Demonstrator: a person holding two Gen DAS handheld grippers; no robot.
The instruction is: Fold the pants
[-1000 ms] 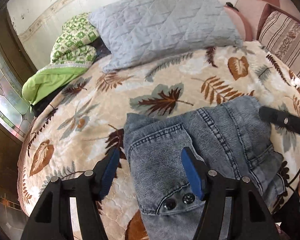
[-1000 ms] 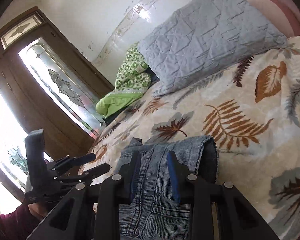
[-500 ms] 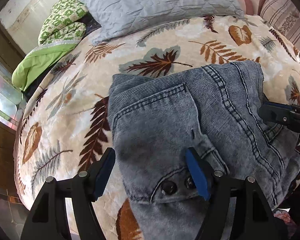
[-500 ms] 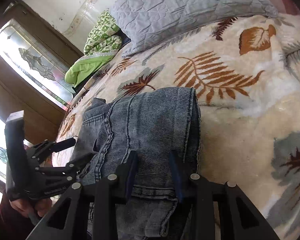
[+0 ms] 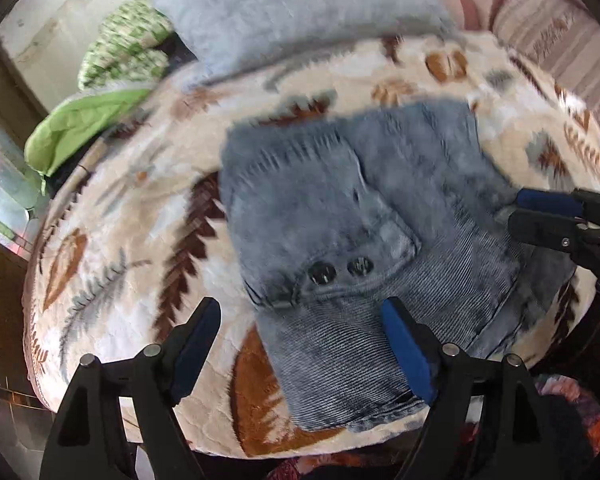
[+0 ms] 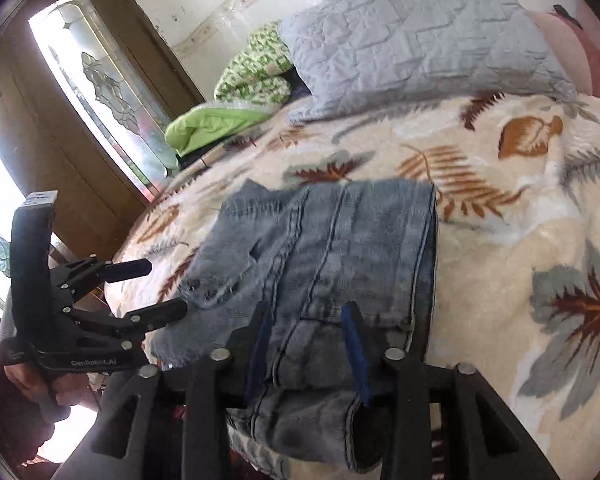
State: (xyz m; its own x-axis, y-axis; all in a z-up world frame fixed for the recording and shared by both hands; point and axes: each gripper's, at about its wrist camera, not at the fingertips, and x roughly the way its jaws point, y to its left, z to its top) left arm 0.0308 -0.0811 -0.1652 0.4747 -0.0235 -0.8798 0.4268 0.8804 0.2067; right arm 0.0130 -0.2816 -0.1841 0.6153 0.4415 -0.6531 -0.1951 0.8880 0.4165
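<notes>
The grey-blue jeans point(image 5: 352, 216) lie folded in a compact stack on the leaf-print blanket point(image 5: 148, 216), near the bed's front edge, two dark buttons facing up. My left gripper point(image 5: 304, 344) is open and empty, its blue pads just short of the stack's near edge. It shows at the left in the right wrist view point(image 6: 156, 288). My right gripper point(image 6: 308, 348) is open, its fingers over the near right part of the jeans point(image 6: 340, 248) without pinching them. It shows at the right edge in the left wrist view point(image 5: 540, 212).
A grey quilted pillow point(image 6: 412, 40) and a green folded blanket point(image 6: 236, 96) lie at the head of the bed. A striped cushion point(image 5: 560, 40) sits at the far right. A wooden door with leaded glass point(image 6: 100, 92) stands to the left.
Both grippers have pulled back toward the bed's front edge. The right gripper's jaws have opened wider and no longer pinch the denim. The jeans stack lies settled on the blanket.
</notes>
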